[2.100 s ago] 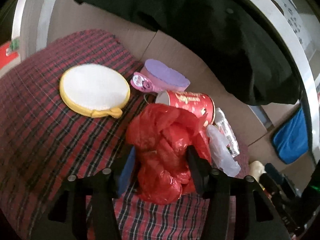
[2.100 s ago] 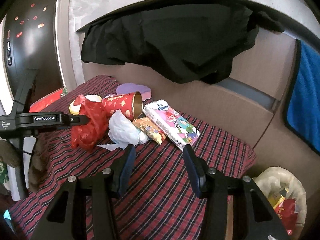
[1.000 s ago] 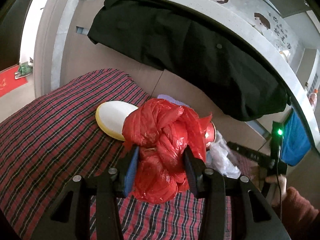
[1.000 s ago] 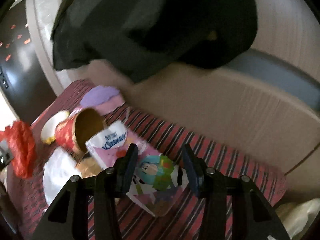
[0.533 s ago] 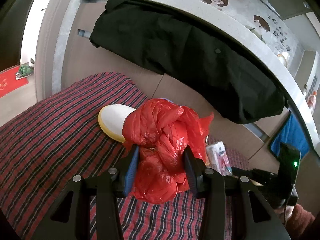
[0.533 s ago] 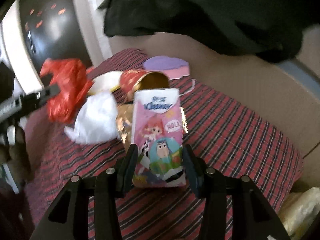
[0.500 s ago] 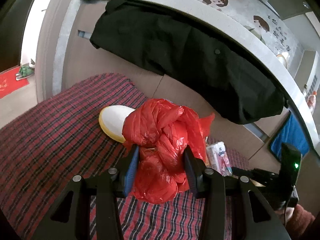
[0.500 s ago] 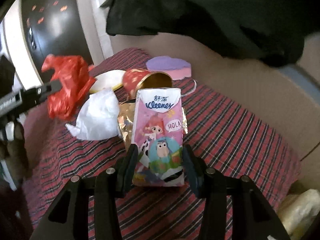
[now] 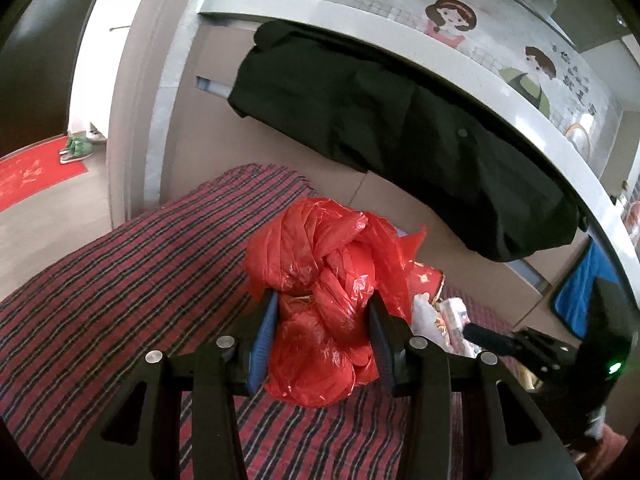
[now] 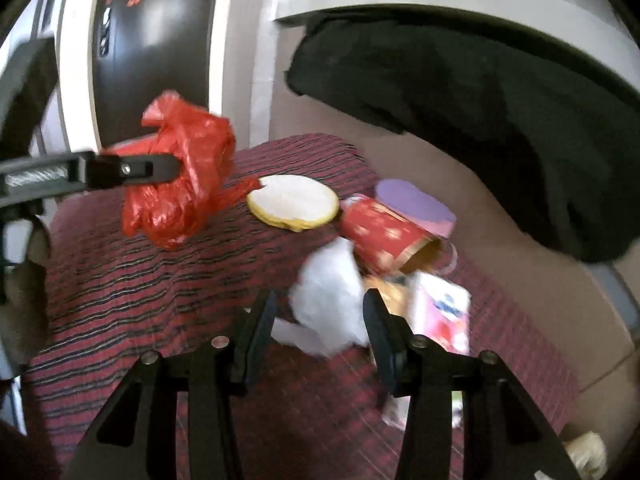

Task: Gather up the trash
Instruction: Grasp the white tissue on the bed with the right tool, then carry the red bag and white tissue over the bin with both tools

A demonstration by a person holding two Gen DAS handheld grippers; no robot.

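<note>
Plaid cloth (image 9: pixel 120 280), red with dark stripes, covers the surface under both of my tools.

Left side: my left gripper (image 9: pixel 322 330) pinches a crumpled red plastic bag (image 9: pixel 320 280). Both pads press into the bag's sides, and the bag bulges above and below them. In the right wrist view the bag (image 10: pixel 180 176) hangs in that gripper (image 10: pixel 176 168) above the cloth, at the far left.

Centre, in the right wrist view: a round white pad with a yellow rim (image 10: pixel 294 202) lies flat on the cloth, just right of the bag. Right of it, a red paper cup (image 10: pixel 384 236) lies on its side, open mouth toward the near right. A purple lidded item (image 10: pixel 416 204) sits just behind the cup, against the brown panel (image 10: pixel 520 280).

Near centre: my right gripper (image 10: pixel 318 320) stands spread, and its jaws have just been closing slightly. A crumpled white tissue (image 10: pixel 332 304) lies on the cloth between the fingertips. The frame is blurred; I cannot tell whether the pads touch it.

Right: a pink tissue pack (image 10: pixel 444 312) lies on the cloth just right of the tissue, partly behind my right finger. A gold wrapper (image 10: pixel 390 286) shows between tissue, cup and pack.

Far, across both views: a black garment (image 9: pixel 400 152) hangs from a grey ledge (image 9: pixel 400 40). A blue cloth (image 9: pixel 576 296) hangs at the far right.
</note>
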